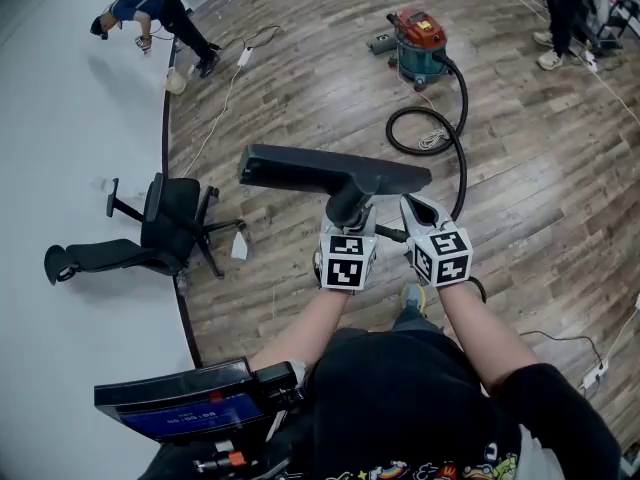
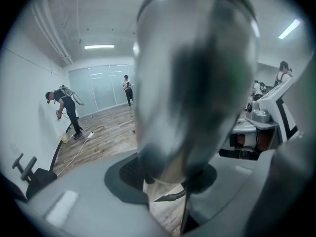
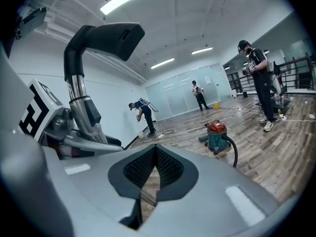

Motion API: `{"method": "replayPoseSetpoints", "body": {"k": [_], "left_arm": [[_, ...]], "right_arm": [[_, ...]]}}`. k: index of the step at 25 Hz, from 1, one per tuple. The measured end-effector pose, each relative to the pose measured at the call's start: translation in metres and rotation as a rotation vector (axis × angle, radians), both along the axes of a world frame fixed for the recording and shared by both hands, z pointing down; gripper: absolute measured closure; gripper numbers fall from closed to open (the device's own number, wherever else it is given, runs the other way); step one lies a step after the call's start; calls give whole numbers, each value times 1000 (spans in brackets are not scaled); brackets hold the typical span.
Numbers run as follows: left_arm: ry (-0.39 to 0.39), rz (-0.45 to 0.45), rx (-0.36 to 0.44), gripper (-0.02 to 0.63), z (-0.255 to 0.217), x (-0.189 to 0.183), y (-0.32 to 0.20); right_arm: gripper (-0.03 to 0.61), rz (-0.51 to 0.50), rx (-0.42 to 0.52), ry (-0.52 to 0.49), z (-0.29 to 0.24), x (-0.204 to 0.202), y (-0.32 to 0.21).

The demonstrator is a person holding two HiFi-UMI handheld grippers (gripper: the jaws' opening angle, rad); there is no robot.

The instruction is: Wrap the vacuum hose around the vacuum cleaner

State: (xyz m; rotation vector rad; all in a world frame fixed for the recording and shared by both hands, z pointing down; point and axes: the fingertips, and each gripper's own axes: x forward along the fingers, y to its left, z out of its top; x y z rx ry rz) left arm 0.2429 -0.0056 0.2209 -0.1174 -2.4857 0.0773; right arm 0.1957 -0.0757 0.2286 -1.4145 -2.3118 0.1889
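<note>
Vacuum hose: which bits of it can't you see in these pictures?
- Head view: the hose has its near end hidden behind the right gripper.
- Left gripper view: the wand tube, clamped in the left gripper, is a close blur filling the middle.
- Right gripper view: the hose drops behind the gripper's own body; its joint at the vacuum cleaner is too small.

The vacuum cleaner point(image 1: 420, 43) stands upright on the wood floor, well away, with a red top and a teal drum; its black vacuum hose point(image 1: 460, 183) leaves the drum's side, lies in one loose loop on the floor just beside it, then runs on alone, unwrapped; the far end carries a metal tube point(image 3: 79, 100) and a wide black floor nozzle point(image 1: 300, 170), held level, the tube clamped in the left hand-held gripper point(image 1: 352, 218).
</note>
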Motion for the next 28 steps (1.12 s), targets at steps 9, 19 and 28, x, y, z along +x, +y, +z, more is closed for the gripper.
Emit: {"method": "replayPoseSetpoints", "body": {"k": [9,19,28], "left_arm": [[24,112,-47,454,7,-85,2],[6,154,0,456,12,-151,80],[0,262,61,456,20,-229,191]], "right_arm": [[557,118,-37,18,4,-74,-5],[557,187,20,10,10,-129,57],[557,330,76,46,14,-193,167]]}}
